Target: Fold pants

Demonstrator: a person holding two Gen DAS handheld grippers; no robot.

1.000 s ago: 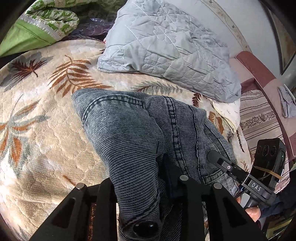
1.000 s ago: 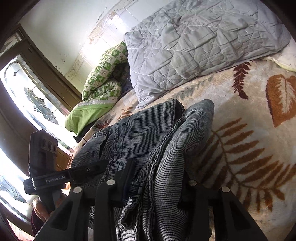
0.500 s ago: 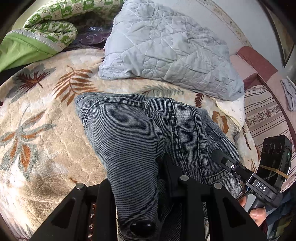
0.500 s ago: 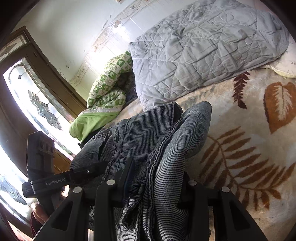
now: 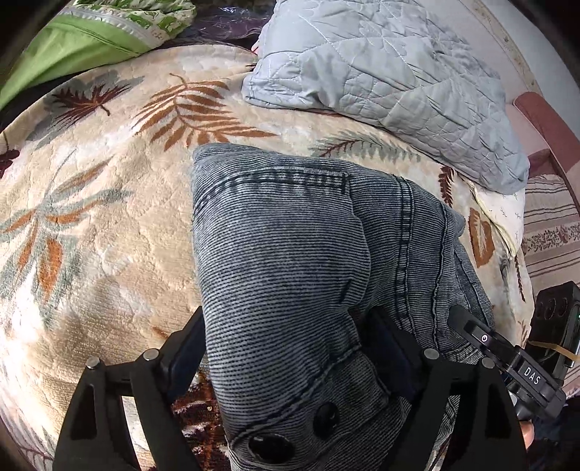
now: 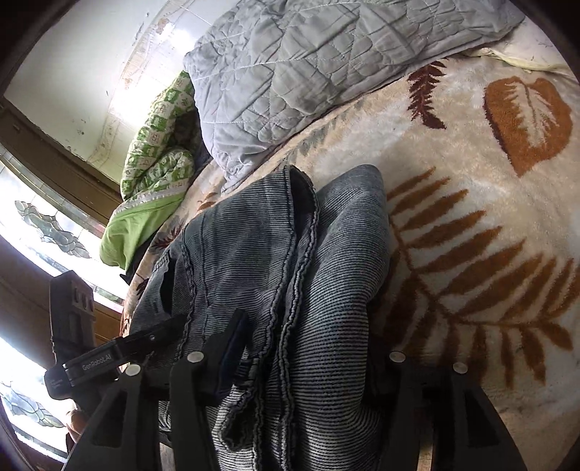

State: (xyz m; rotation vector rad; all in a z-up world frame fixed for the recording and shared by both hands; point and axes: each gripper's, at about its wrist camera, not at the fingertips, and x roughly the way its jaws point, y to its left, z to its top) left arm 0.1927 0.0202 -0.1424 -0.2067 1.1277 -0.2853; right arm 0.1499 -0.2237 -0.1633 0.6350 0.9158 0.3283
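Observation:
Grey-blue denim pants (image 5: 290, 246) lie bunched on a leaf-patterned bed blanket (image 5: 90, 224). My left gripper (image 5: 286, 347) is shut on the waistband end, where two dark buttons show. In the right wrist view the pants (image 6: 326, 253) run forward as a thick fold, and my right gripper (image 6: 308, 347) is shut on their bunched seam edge. The right gripper also shows in the left wrist view (image 5: 507, 358), at the pants' right side. The left gripper shows in the right wrist view (image 6: 108, 355), at the left.
A grey quilted pillow (image 5: 380, 61) lies at the far side of the bed. A green and white quilt (image 5: 90, 29) is bunched at the far left. A striped cloth (image 5: 551, 232) lies at the right. A patterned glass window (image 6: 43, 224) stands left.
Both grippers have moved forward and lower over the bed with the pants still held. The far fold now rests closer to the pillow.

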